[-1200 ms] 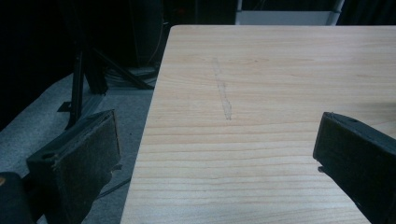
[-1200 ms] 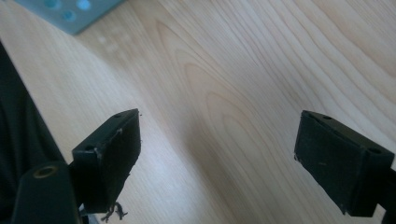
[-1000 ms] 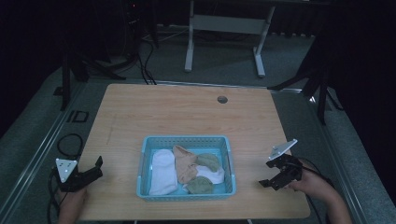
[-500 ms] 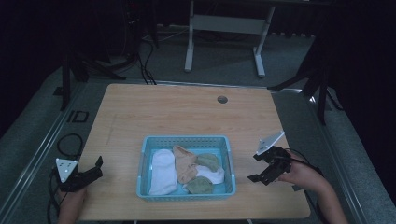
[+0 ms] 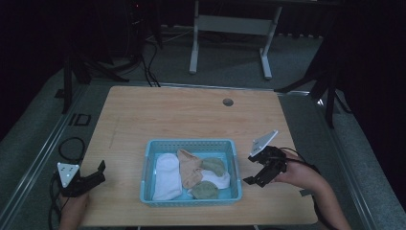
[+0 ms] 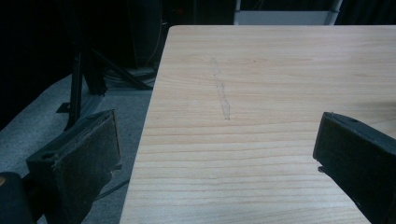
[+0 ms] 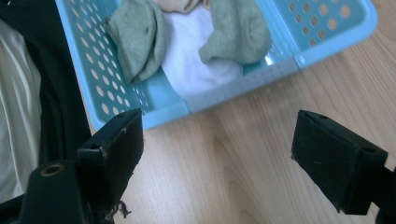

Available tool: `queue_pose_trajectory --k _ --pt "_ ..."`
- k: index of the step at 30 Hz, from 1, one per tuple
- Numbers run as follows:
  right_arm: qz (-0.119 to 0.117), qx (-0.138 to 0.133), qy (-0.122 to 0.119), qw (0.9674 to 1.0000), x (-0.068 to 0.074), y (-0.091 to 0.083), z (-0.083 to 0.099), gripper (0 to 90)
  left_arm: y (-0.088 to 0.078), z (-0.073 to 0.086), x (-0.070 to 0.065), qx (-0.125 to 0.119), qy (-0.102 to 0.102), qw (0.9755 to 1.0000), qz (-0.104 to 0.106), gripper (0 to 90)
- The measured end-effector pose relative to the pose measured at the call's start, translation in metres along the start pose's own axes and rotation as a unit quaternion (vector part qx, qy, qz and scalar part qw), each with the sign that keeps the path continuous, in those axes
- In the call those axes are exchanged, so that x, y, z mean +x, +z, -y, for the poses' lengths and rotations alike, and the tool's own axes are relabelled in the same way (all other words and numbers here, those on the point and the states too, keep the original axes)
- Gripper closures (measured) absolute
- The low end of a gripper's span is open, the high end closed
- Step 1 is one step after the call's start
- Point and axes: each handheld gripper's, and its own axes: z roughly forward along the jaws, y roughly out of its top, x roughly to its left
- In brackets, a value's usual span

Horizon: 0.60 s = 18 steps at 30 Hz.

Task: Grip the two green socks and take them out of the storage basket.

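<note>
1. A blue basket [image 5: 190, 145] sits at the near middle of the wooden surface [image 5: 172, 115]; nothing lies between it and the right gripper [image 5: 254, 168], which hovers just beside its right wall, jaws spread wide and empty.
2. The left gripper [image 5: 95, 175] rests at the surface's near-left corner, well apart from the basket — jaws parted, holding nothing.
3. Inside the basket: a white cloth [image 5: 167, 175] at left, a tan cloth [image 5: 188, 167] in the middle, two grey-green socks [image 5: 214, 166] over a second white piece toward the right.
4. In the right gripper view the basket's perforated corner [image 7: 163, 114] lies just beyond the open jaws, the socks [image 7: 238, 30] close inside it.
5. The surface is pale wood with a round cable hole [image 5: 228, 102] near the far edge — beyond it, a dim room, grey carpet and a white stand [image 5: 230, 28].
</note>
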Motion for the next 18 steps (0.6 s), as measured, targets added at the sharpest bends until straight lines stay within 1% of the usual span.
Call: queue_pose_trajectory --k 1,9,12,14,18 --pt "-0.002 0.005 -0.003 1.0000 0.001 0.001 -0.003 16.5 0.000 0.000 0.000 0.000 0.000 1.0000 0.000 0.4" --pt "-0.014 0.017 -0.029 0.9993 0.008 0.009 -0.026 16.9 0.000 0.000 0.000 0.000 0.000 1.0000 0.002 0.4" --pt "-0.018 0.015 -0.037 0.9990 0.010 0.013 -0.033 17.0 0.000 0.000 0.000 -0.001 -0.001 1.0000 0.002 0.4" --pt "-0.021 0.021 -0.044 0.9986 0.013 0.016 -0.038 17.0 0.000 0.000 0.000 -0.002 -0.001 1.0000 0.002 0.3" --pt "-0.030 0.026 -0.050 0.9980 0.015 0.022 -0.046 17.0 0.000 0.000 0.000 -0.002 -0.001 1.0000 0.002 0.3"
